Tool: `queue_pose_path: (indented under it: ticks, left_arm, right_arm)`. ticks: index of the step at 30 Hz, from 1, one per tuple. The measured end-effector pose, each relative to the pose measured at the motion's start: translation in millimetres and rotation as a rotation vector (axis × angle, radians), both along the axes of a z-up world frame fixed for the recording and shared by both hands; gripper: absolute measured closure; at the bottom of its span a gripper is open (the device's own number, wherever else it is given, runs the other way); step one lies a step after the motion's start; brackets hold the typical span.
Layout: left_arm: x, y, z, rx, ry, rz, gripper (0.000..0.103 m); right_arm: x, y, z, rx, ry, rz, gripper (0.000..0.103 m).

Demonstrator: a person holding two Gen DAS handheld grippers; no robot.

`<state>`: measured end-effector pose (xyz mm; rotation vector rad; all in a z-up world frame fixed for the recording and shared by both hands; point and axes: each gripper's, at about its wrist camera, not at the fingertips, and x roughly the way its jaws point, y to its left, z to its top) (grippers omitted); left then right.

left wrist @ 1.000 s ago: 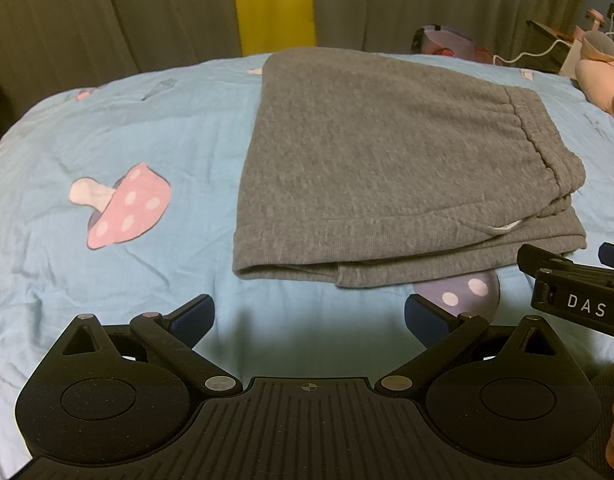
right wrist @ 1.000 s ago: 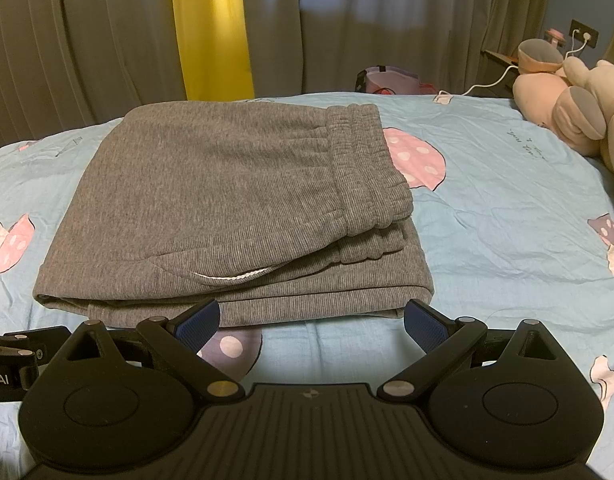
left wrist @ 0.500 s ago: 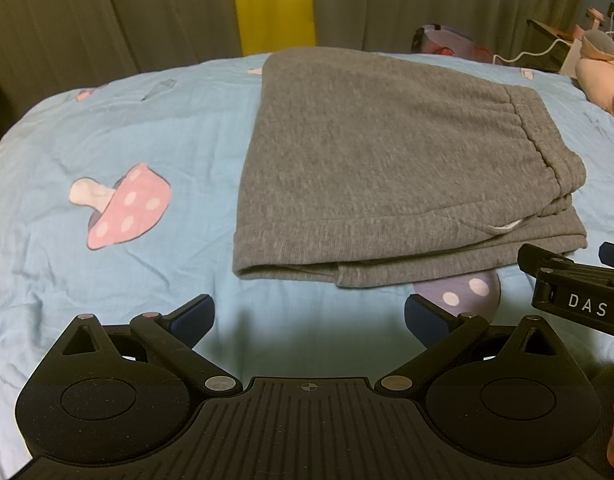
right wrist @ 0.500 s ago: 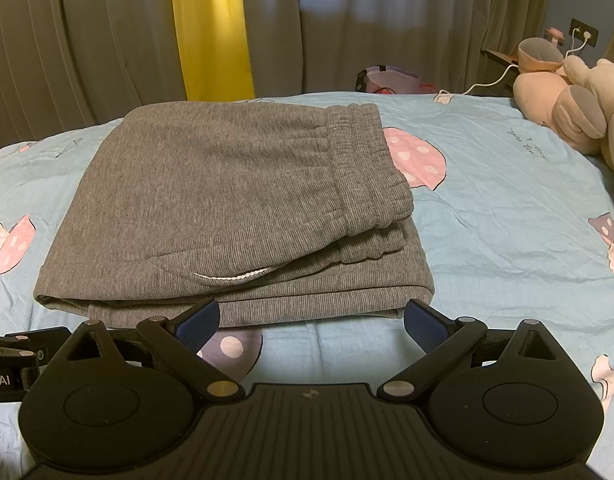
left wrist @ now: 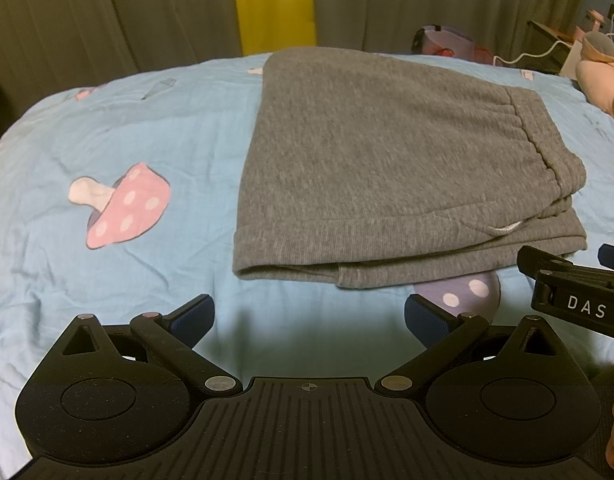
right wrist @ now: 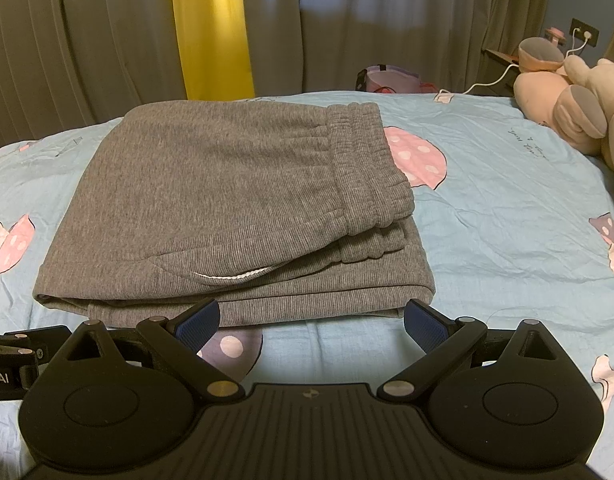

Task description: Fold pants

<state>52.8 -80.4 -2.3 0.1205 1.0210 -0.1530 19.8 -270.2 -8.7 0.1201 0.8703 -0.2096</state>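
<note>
Grey pants (right wrist: 211, 200) folded flat on mushroom-print sheet (right wrist: 507, 208) (waistband on top). Left gripper (left wrist: 309, 316), right gripper (right wrist: 311, 322) near pants' edge, spread wide, empty.

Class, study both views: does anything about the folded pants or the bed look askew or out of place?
Little stands out. The gray pants lie folded flat on the blue sheet. One small flaw: a white pocket lining peeks out near the front edge. Both grippers, left and right, are open and empty.
</note>
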Motion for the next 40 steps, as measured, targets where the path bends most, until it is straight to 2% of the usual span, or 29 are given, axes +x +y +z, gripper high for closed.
queue_pose_path:
  ticks: [40]
  left_arm:
    - [2.1, 0.9, -2.6, -0.002, 0.005, -0.007, 0.000]
  right_arm:
    - [0.7, 0.0, -1.0, 0.000, 0.003, 0.004, 0.004]
